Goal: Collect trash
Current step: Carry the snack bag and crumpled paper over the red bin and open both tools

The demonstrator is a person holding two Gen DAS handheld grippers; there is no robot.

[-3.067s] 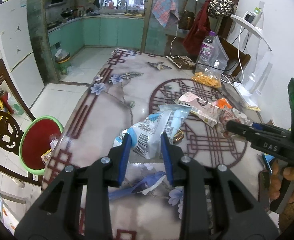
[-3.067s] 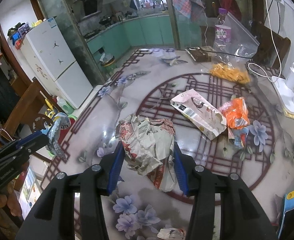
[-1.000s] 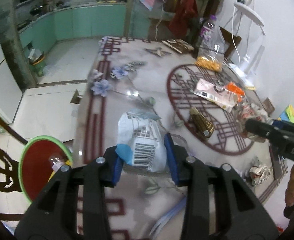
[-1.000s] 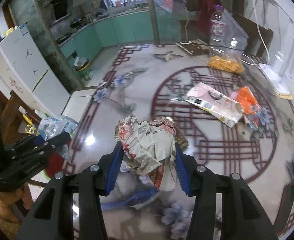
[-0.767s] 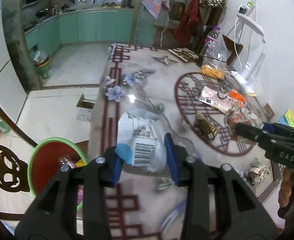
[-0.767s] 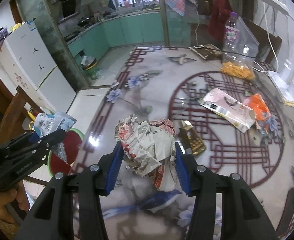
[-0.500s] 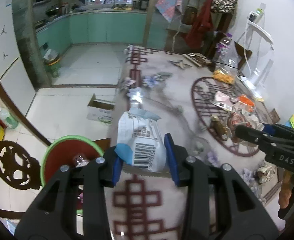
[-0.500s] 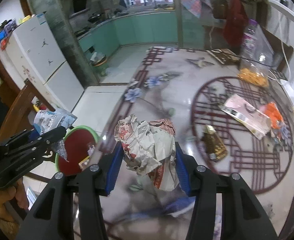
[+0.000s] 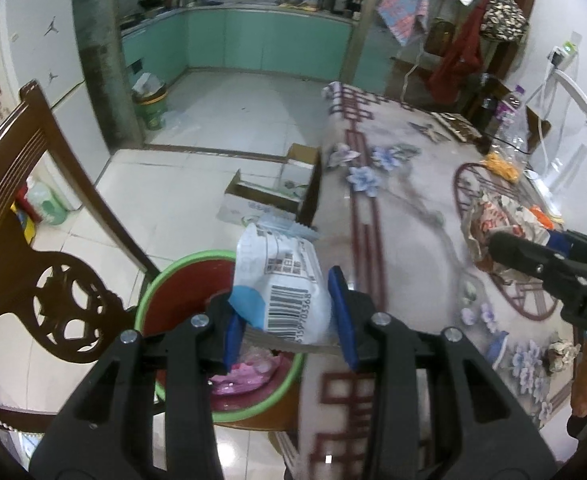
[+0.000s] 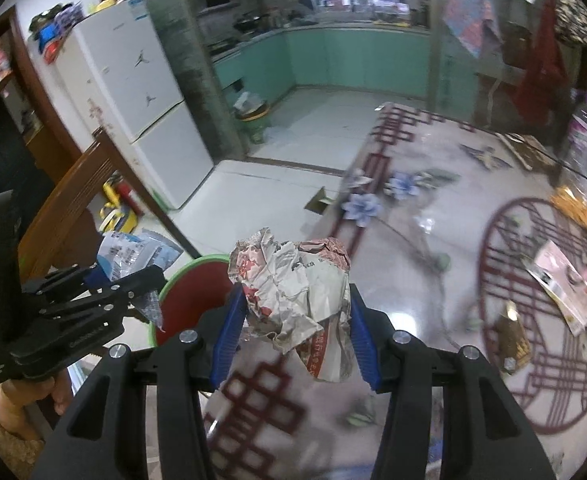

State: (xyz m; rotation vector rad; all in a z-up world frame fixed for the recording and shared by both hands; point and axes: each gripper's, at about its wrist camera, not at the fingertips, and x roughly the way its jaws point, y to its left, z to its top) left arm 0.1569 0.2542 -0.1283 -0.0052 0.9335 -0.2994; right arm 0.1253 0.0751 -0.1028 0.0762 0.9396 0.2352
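My left gripper (image 9: 289, 316) jaws are pinching a barcoded snack wrapper (image 9: 279, 280) right above the green-rimmed bin (image 9: 181, 276), right gripper (image 10: 293, 328) jaws clamping crumpled paper (image 10: 293, 288).

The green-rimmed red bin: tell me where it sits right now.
The bin sits on the floor beside the table edge, next to the wooden chair, partly under the wrapper in the left gripper.

Left gripper (image 9: 289, 316) clamps a white wrapper (image 9: 279, 284) above the green-rimmed bin (image 9: 181, 280)
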